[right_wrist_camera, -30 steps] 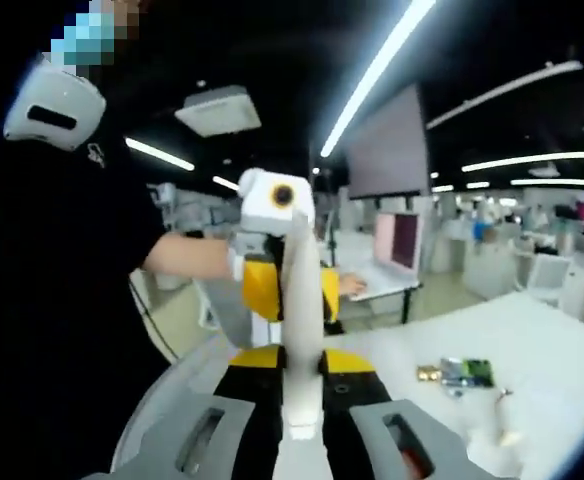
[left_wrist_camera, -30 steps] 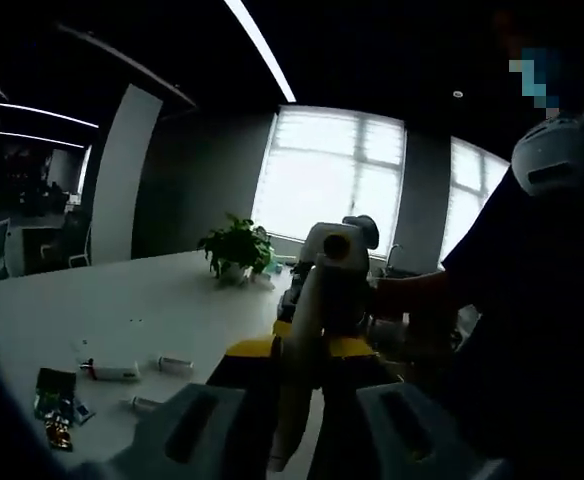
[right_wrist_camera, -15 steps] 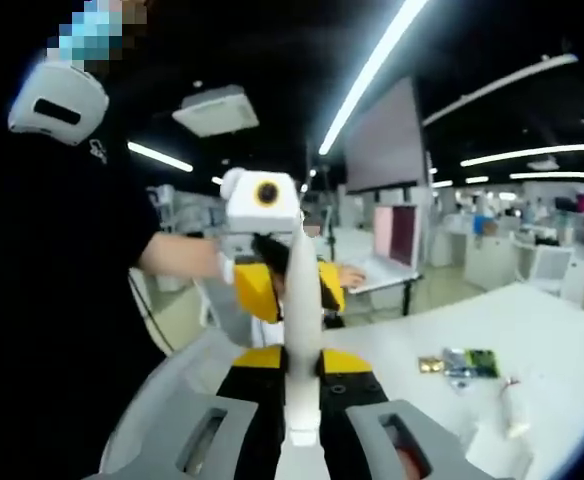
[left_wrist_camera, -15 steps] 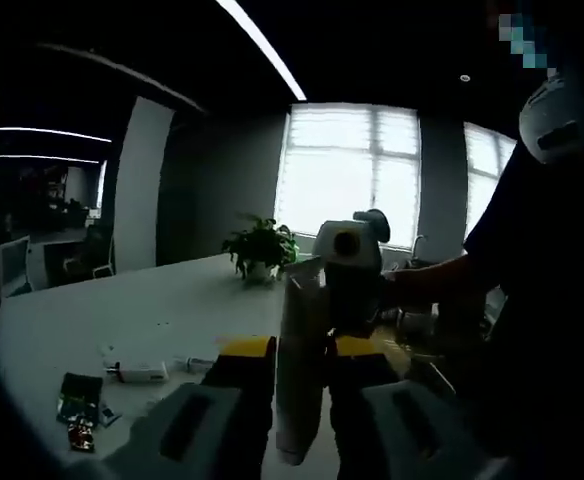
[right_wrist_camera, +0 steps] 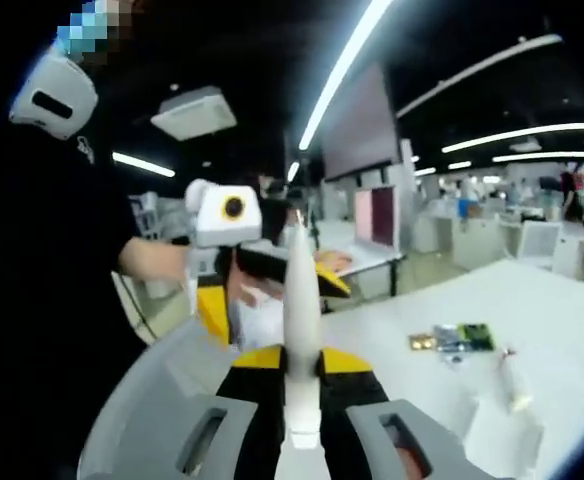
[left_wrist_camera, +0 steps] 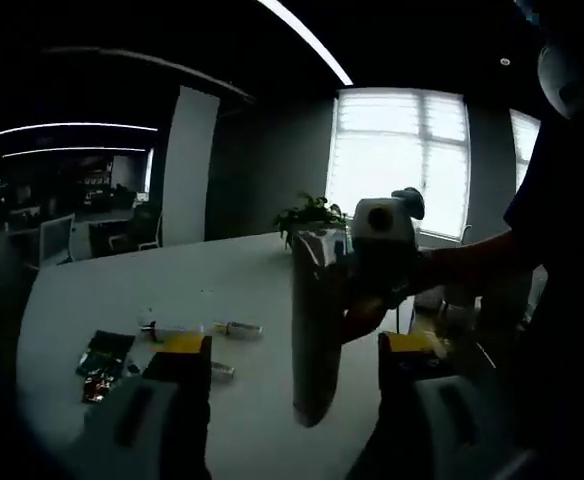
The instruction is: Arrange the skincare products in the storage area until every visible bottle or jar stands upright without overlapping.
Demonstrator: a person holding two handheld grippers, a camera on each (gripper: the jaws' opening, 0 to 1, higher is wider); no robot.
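Judging from the layout, the task stands at an early stage: no product stands upright on the worktop (left_wrist_camera: 242, 290), and several small items lie flat on it.

1. Product in hand. A white squeeze tube (right_wrist_camera: 300, 330) is held in the air between the two grippers, above the near edge of the worktop. The right gripper (right_wrist_camera: 302, 430) is clamped on the tube; in the right gripper view the tube rises from between its yellow-and-black jaws, seen edge-on as a thin tapering strip with a narrow cap end at the bottom. The left gripper (left_wrist_camera: 297, 420) has its jaws spread wide, one on either side of the tube and not touching it. In the left gripper view the tube shows its broad face: pale, flat, wide at the top and narrowing to a rounded lower end.

2. Items still lying down. In the left gripper view, two small tubes or vials (left_wrist_camera: 237, 328) lie on their sides on the worktop, with a flat dark sachet or packet (left_wrist_camera: 104, 352) near them. Labels are too dim to read.

3. Remaining work, as a judgement. The held tube still has to be set down standing, probably on its cap end, and every lying item still has to be stood up apart from the others. No storage area can be made out.
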